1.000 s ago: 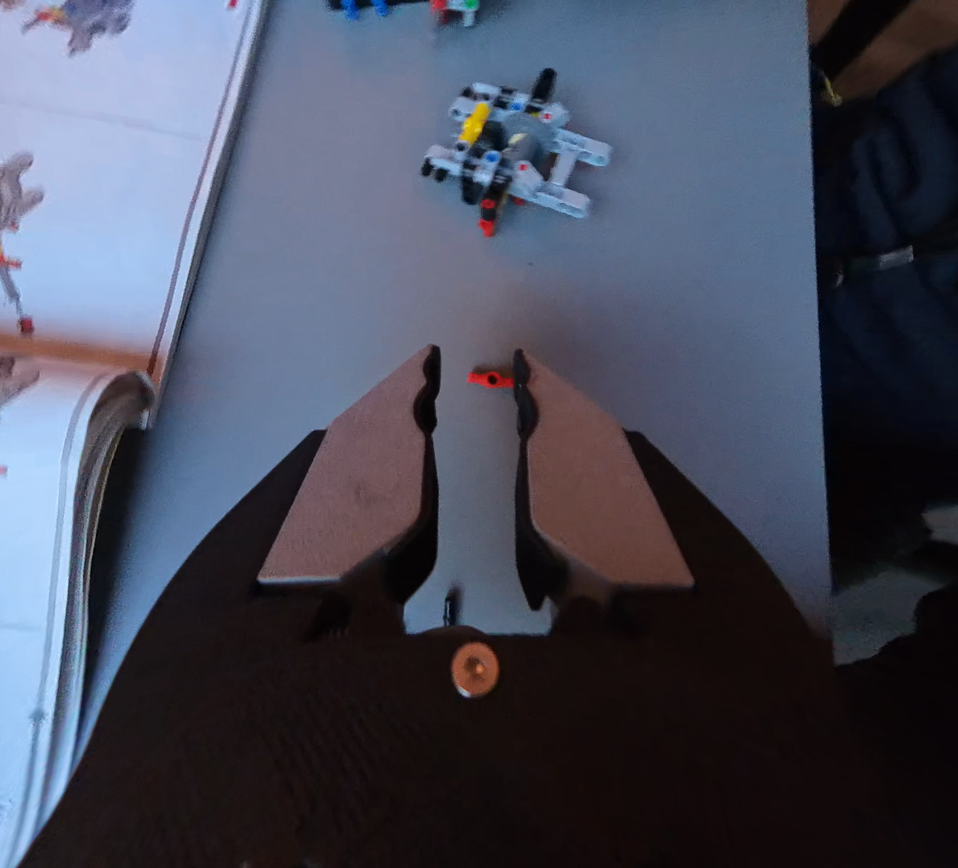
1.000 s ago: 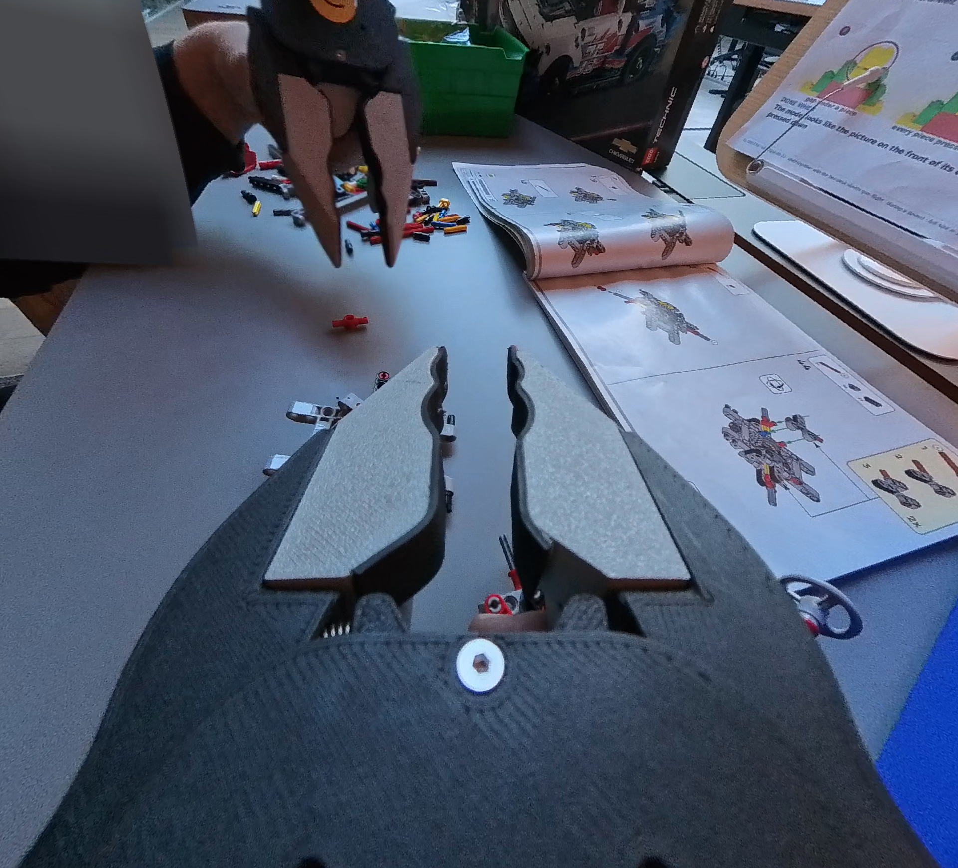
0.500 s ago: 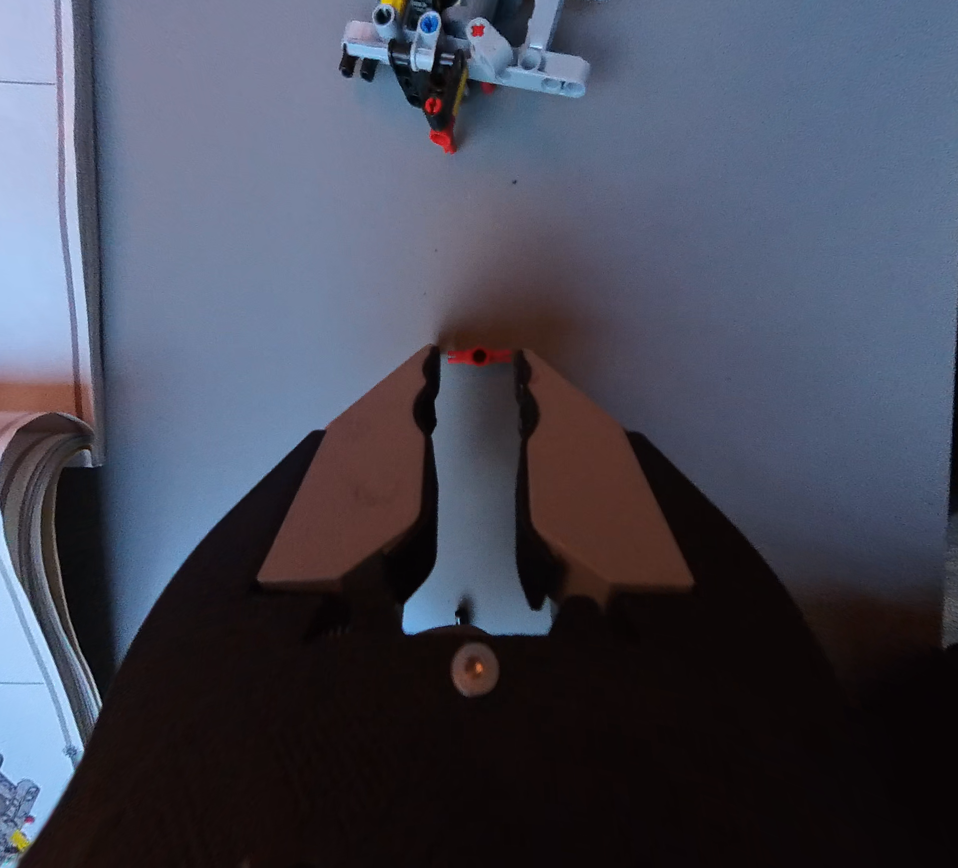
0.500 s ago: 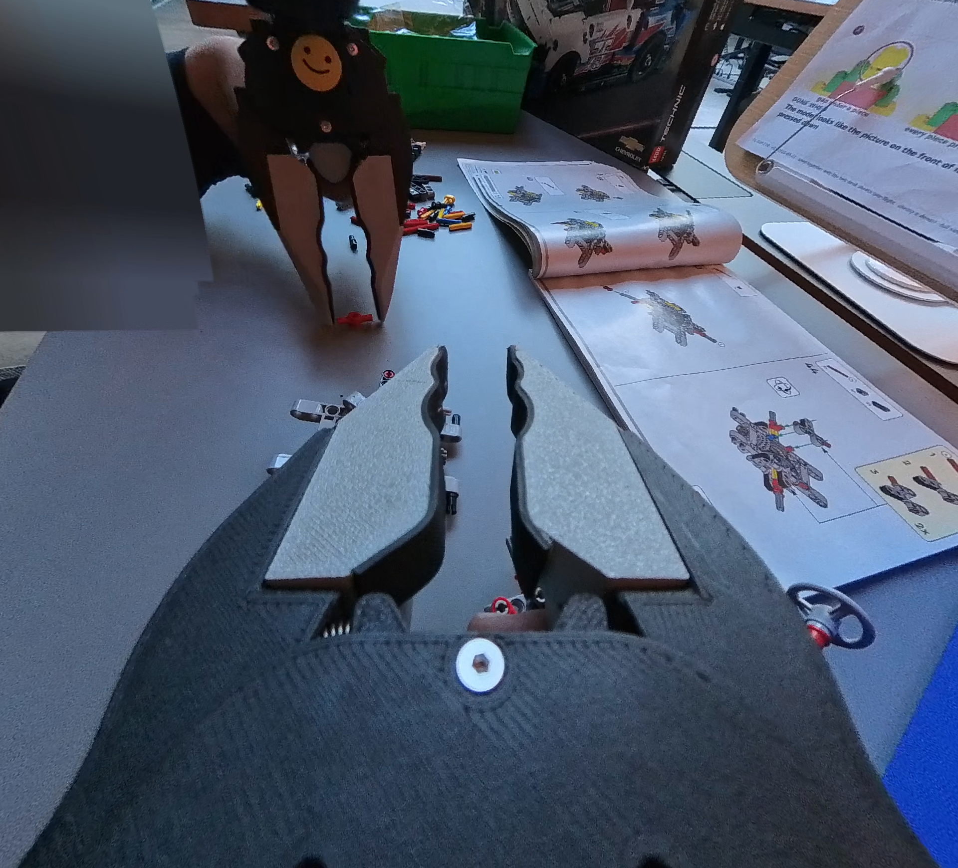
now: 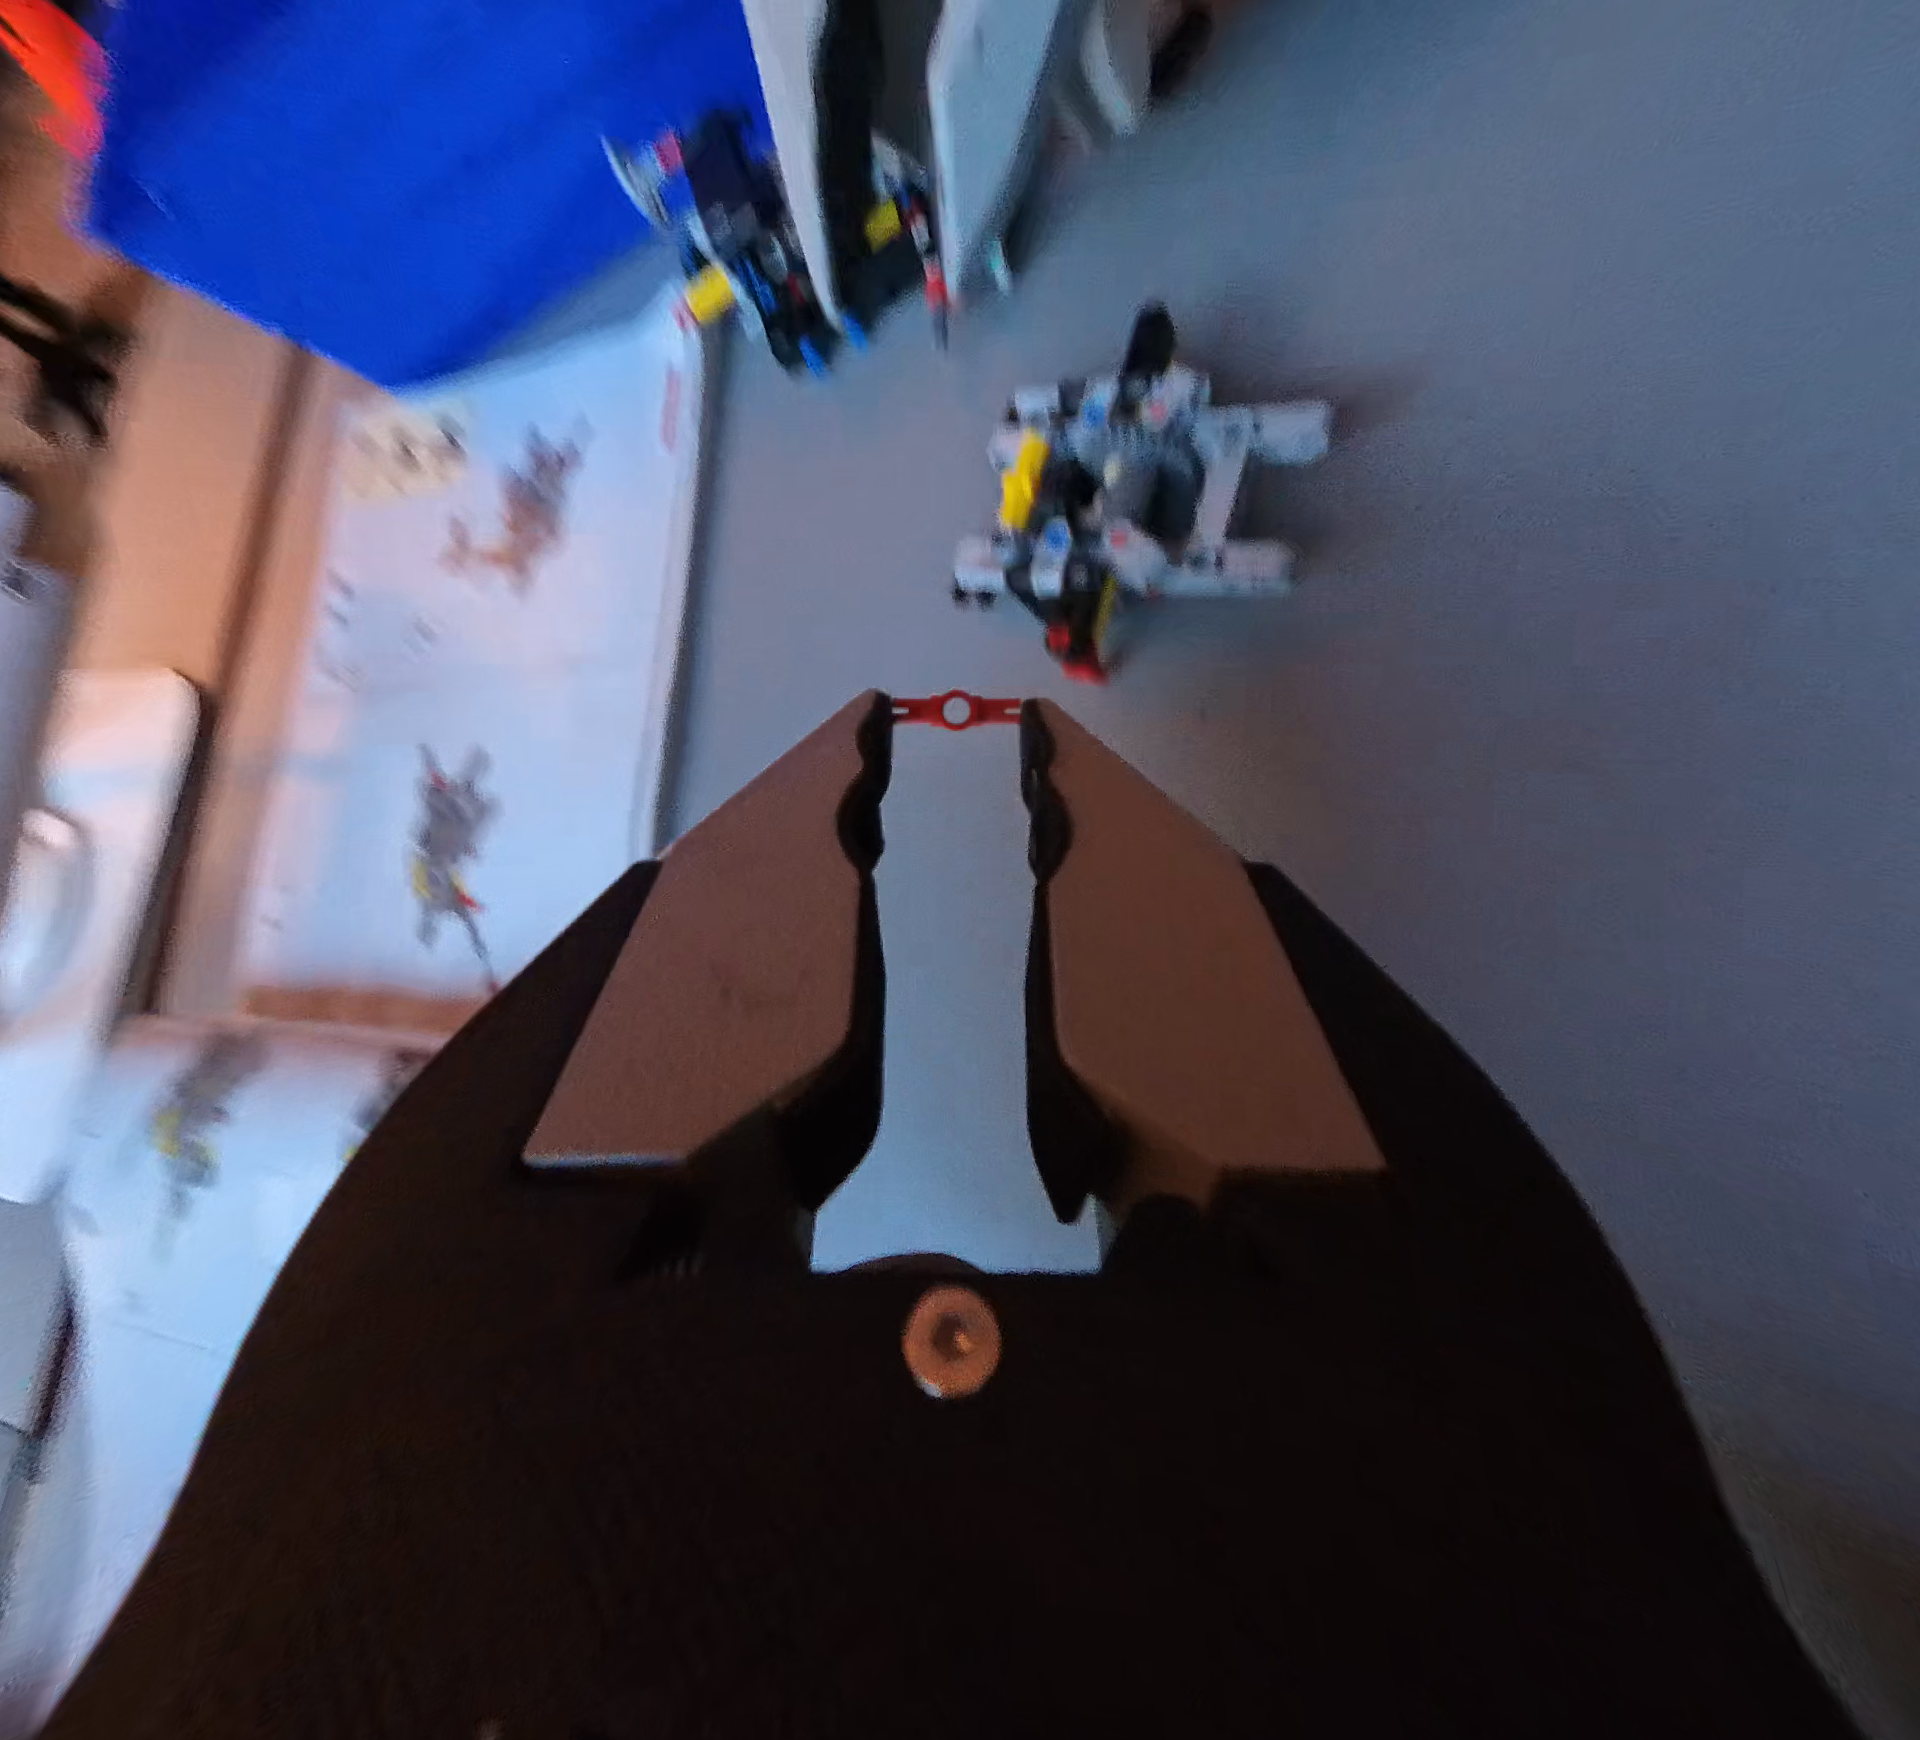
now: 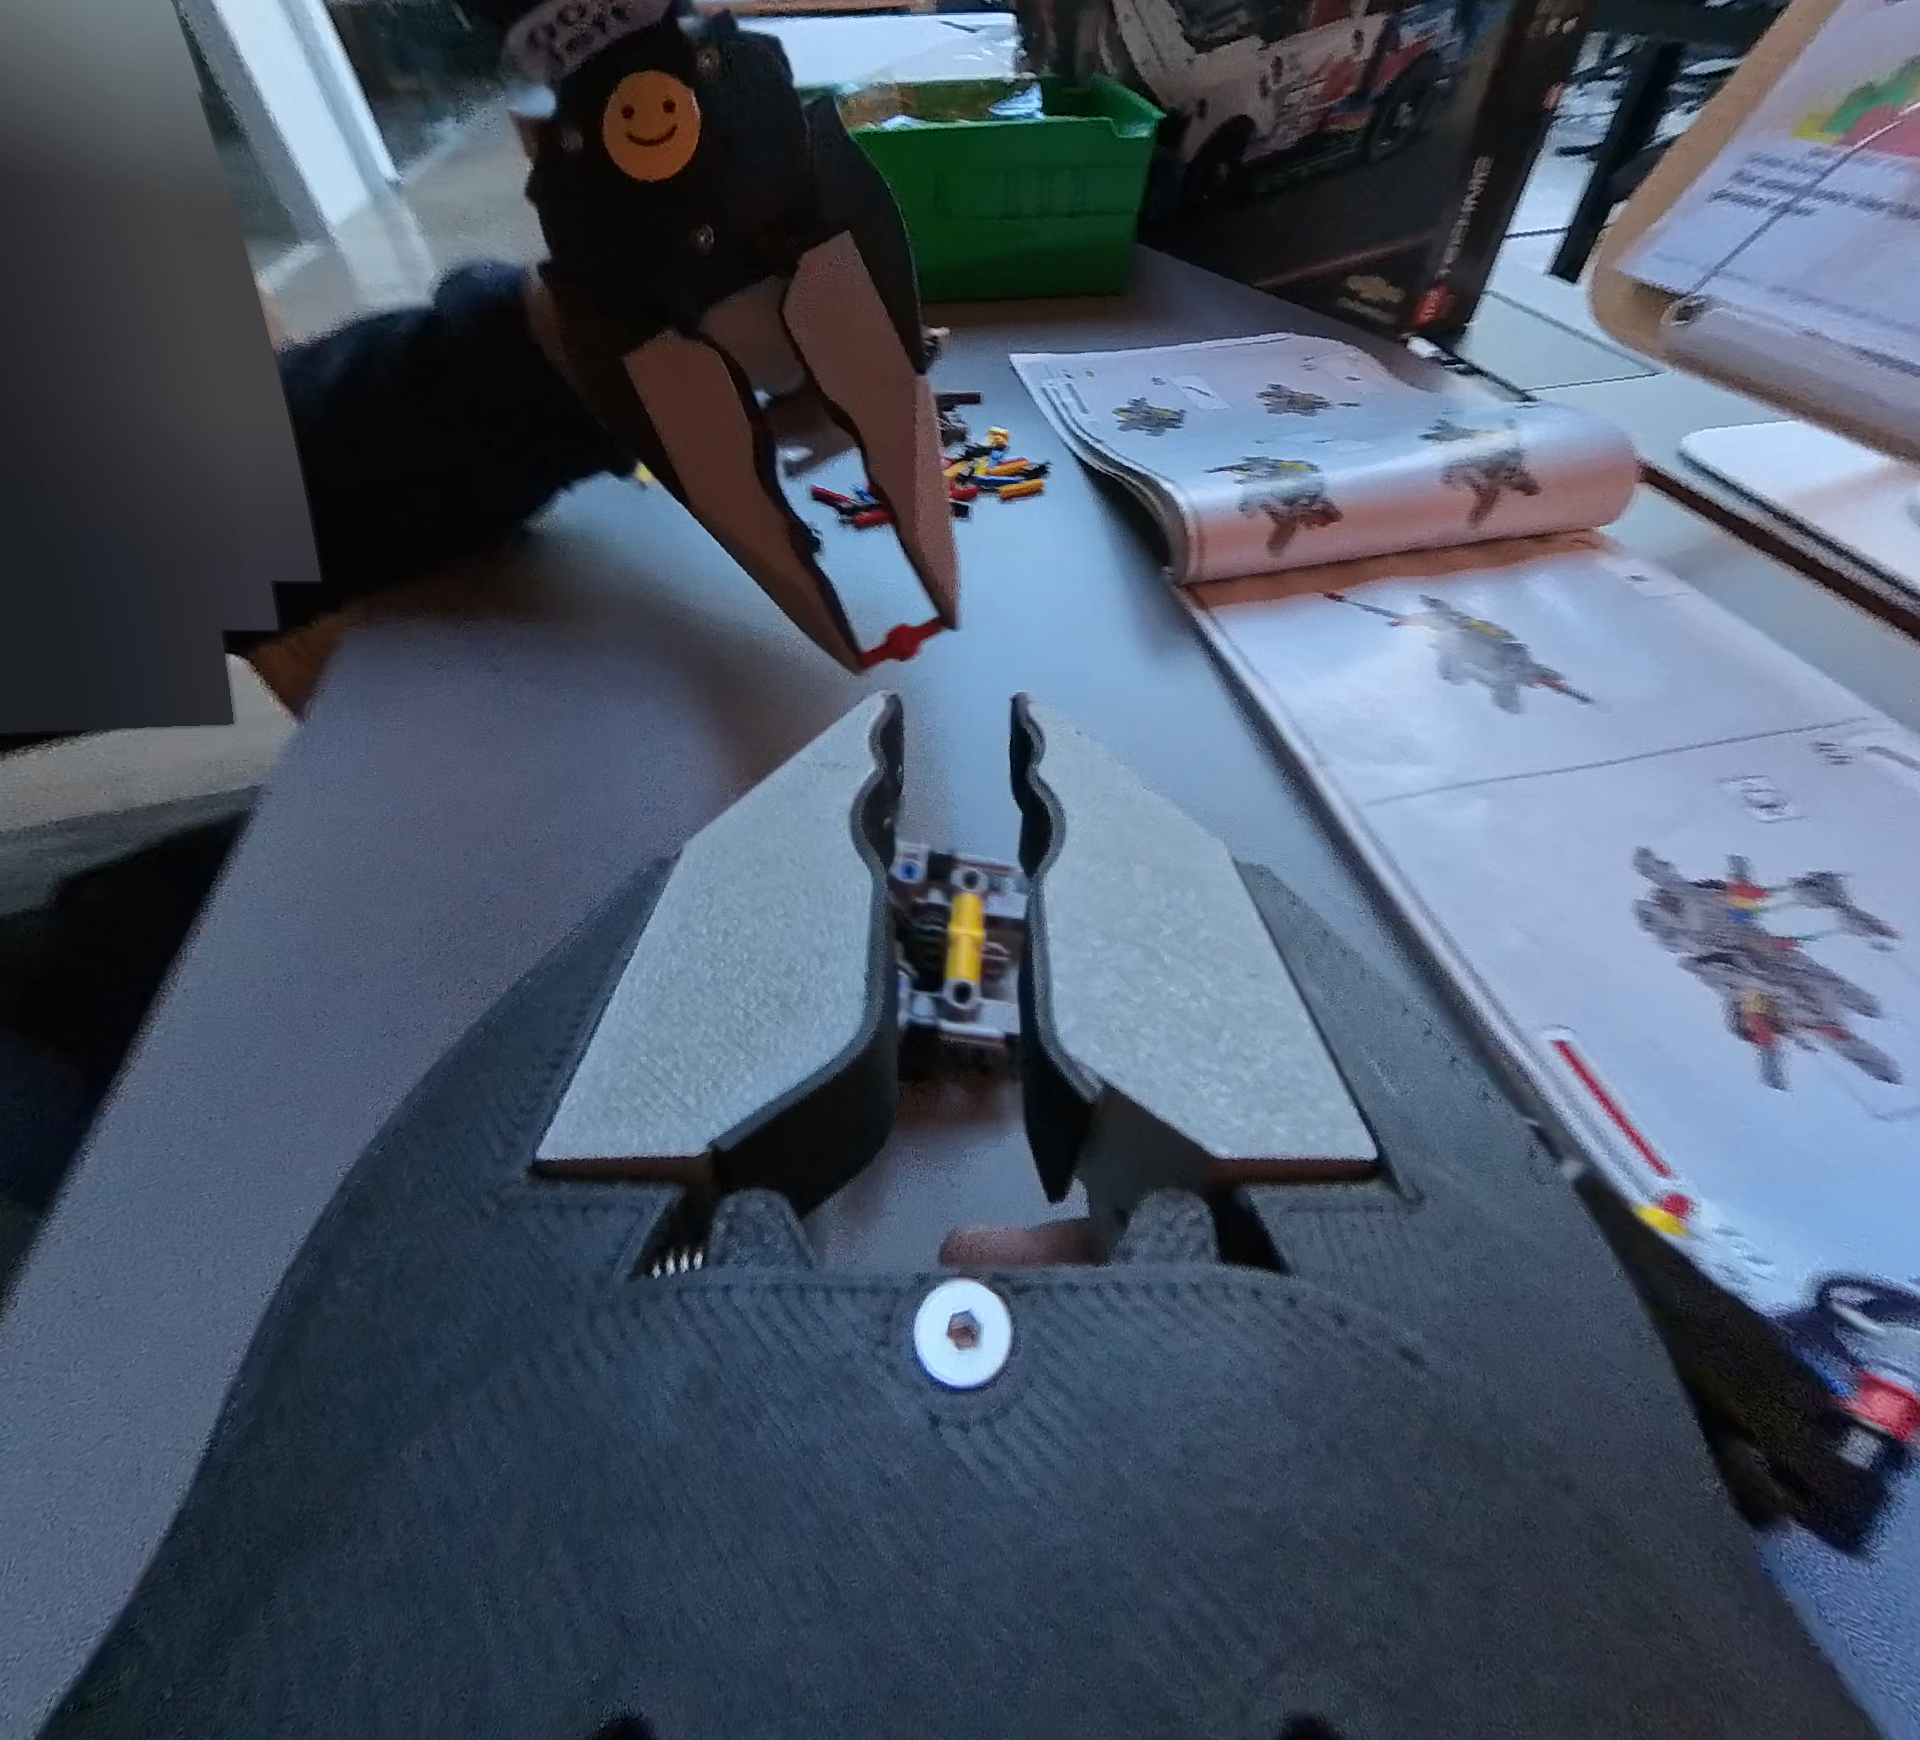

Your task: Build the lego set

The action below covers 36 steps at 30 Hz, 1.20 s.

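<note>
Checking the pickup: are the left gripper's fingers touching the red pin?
Touching. In the left wrist view the red pin spans the left gripper, each end against a fingertip; the right wrist view agrees.

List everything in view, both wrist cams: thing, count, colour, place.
Red connector piece: 1, red, clamped end to end between the left gripper's fingertips, off the table.
Grey subassembly: 1, light grey with yellow, black and red parts, on the table ahead of the left gripper; seen between the right gripper's fingers, which hover above it.
Larger build: 1, black, white, yellow, blurred, at the booklet's edge.
Loose pieces: a scatter, mixed colours, far side of the table.
Instruction booklet: 1, white, open.
Bin: 1, green, far table edge.
Set box: 1, dark, upright beside the bin.
Table: 1, grey.
Blue surface: 1, past the booklet.
Left gripper: 1, black, brown fingers.
Right gripper: 1, black, grey fingers, open.
</note>
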### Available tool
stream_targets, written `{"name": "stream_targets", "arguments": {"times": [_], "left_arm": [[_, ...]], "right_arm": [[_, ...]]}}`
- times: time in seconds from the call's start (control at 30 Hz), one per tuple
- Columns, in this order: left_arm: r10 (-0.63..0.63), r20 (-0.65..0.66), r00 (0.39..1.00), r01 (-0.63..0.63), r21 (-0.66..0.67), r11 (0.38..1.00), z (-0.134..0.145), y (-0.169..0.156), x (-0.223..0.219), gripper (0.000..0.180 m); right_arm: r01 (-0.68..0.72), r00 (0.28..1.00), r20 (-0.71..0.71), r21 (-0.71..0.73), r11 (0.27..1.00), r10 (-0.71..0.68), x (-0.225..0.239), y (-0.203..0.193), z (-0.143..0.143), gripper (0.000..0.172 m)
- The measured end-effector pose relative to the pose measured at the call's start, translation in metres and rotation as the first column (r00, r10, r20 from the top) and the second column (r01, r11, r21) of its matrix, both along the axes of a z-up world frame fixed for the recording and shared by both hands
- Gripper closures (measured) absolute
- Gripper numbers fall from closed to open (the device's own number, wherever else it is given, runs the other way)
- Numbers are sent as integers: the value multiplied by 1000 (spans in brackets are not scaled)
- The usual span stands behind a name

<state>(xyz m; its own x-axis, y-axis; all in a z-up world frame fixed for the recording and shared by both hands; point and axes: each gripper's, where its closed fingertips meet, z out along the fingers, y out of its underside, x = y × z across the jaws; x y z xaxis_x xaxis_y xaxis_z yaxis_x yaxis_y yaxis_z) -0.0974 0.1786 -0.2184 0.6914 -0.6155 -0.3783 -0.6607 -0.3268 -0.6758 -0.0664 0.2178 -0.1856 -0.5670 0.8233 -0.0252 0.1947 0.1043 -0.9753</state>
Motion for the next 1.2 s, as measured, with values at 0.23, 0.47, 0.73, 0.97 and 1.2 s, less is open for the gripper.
{"name": "stream_targets", "arguments": {"times": [0.23, 0.47, 0.73, 0.97, 1.2], "left_arm": [[-35, -136, 990, 88, 402, 911, 47, 18, 33, 158], [-129, -54, 990, 137, 577, 805, 89, 7, 66, 159], [-189, -36, 981, 172, 606, 776, 91, 4, 85, 159], [-188, -48, 981, 177, 612, 771, 90, 3, 86, 158], [-145, -81, 986, 165, 600, 783, 83, 9, 81, 159]], "right_arm": [[-134, 985, 68, -262, 956, 157, 9, -22, 11, 157], [-324, 913, -1, -609, 724, 408, 28, -29, 47, 165], [-430, 820, -38, -701, 570, 571, 45, -50, 56, 167], [-431, 806, -45, -727, 534, 590, 46, -50, 58, 167], [-396, 849, -21, -686, 611, 527, 40, -42, 54, 168]]}}
